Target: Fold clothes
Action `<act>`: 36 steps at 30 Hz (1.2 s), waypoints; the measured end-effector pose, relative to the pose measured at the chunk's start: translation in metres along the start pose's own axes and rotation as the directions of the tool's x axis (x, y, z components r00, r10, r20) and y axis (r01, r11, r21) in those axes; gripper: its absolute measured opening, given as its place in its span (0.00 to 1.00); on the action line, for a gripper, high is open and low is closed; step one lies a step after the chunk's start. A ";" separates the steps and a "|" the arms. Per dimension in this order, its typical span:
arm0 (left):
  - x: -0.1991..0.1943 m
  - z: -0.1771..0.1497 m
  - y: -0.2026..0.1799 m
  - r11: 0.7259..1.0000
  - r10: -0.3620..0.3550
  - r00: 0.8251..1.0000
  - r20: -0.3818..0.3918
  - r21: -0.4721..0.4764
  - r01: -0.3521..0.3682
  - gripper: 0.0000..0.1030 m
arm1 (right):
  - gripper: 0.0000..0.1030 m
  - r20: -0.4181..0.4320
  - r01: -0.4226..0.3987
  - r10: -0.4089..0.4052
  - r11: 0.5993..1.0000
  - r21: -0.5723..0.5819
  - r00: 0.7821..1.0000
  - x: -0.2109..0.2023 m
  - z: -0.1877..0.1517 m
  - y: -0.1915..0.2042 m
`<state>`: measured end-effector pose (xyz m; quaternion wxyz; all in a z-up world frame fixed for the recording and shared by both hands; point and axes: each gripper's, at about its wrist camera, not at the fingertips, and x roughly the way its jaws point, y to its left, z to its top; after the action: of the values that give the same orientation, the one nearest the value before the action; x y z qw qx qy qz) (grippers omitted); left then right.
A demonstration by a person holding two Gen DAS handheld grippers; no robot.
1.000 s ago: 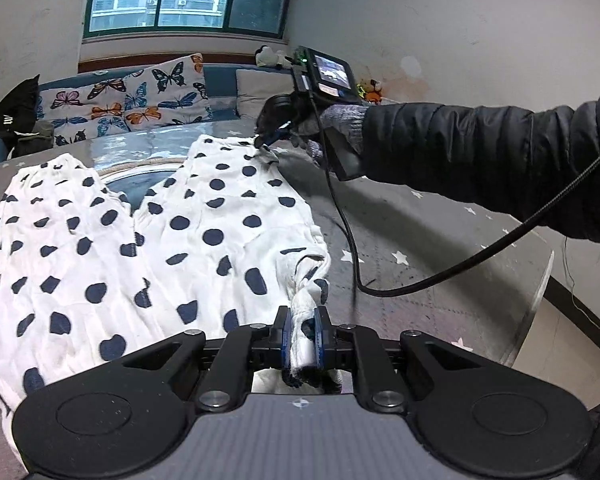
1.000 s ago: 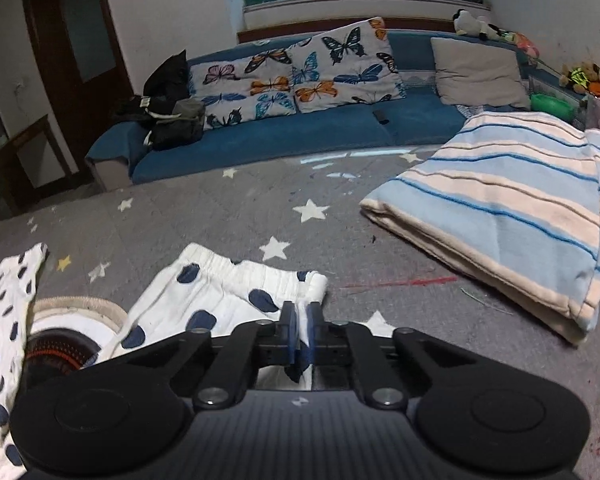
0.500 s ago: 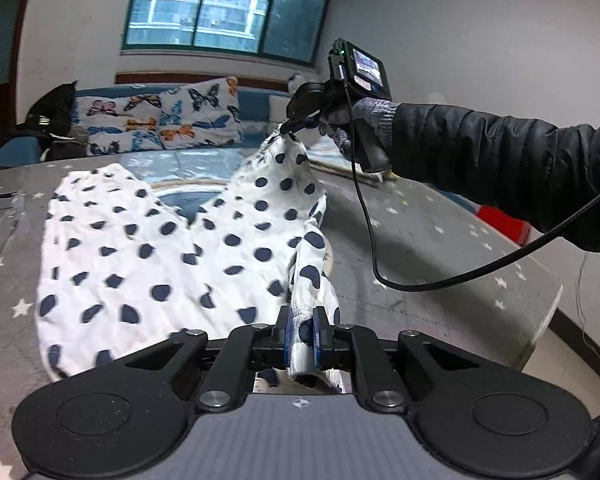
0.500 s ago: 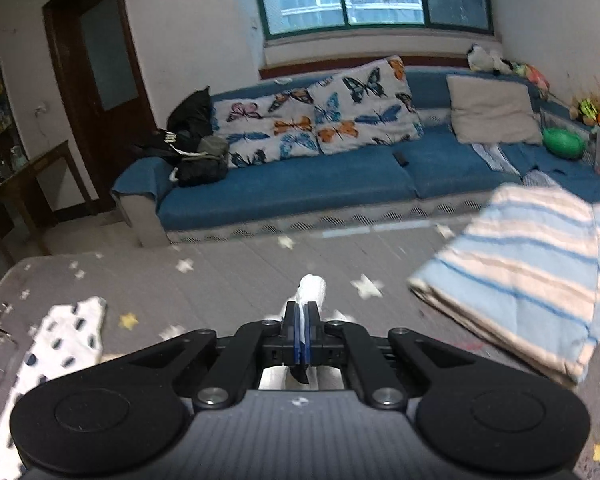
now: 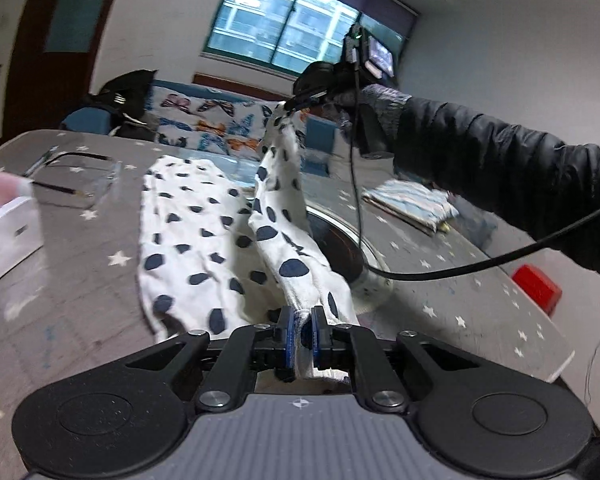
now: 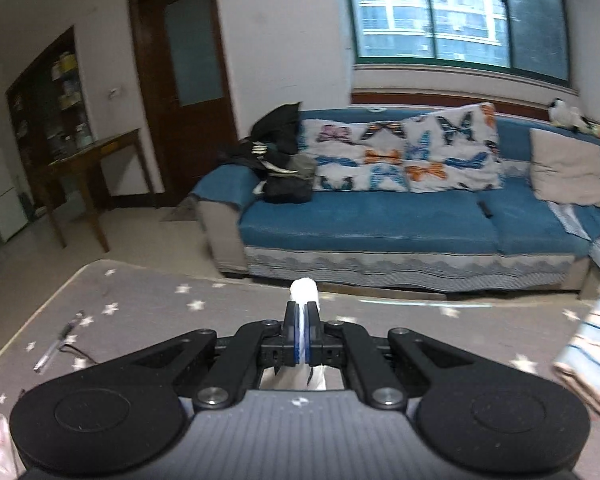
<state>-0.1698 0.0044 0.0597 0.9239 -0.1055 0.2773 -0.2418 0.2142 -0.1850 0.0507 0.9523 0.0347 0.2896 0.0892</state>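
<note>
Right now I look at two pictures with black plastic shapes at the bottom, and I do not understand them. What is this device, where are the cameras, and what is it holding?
No robot here: a person holds a two-finger gripper in each hand, with a camera on each looking along the fingers. The black shapes are the gripper bodies. In the left camera's picture, the left gripper is shut on one end of white spotted trousers; the sleeve carries the right gripper, shut on the other end and lifted. One leg lies on the grey star-patterned table, near a folded striped cloth. The right camera's picture faces a blue sofa.
</note>
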 end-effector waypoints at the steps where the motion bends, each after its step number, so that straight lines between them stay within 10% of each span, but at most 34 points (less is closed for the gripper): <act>1: -0.004 -0.001 0.003 1.000 0.006 1.000 0.007 -0.009 -0.006 0.09 | 0.02 -0.002 -0.012 0.012 1.000 -0.010 1.000 0.006 0.001 0.011; 15: -0.017 -0.011 0.023 0.988 0.102 0.995 -0.002 -0.116 -0.102 0.09 | 0.02 -0.088 -0.137 0.129 0.987 -0.084 0.988 0.063 -0.022 0.124; 36: -0.028 -0.016 0.032 0.987 0.133 0.991 -0.015 -0.085 -0.134 0.11 | 0.24 -0.130 -0.169 0.147 0.969 -0.179 0.981 0.009 -0.026 0.110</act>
<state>-0.1872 0.0448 0.0487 0.9313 -0.1254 0.2980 -0.1676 0.1904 -0.0748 0.0367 0.9227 -0.0384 0.3309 0.1938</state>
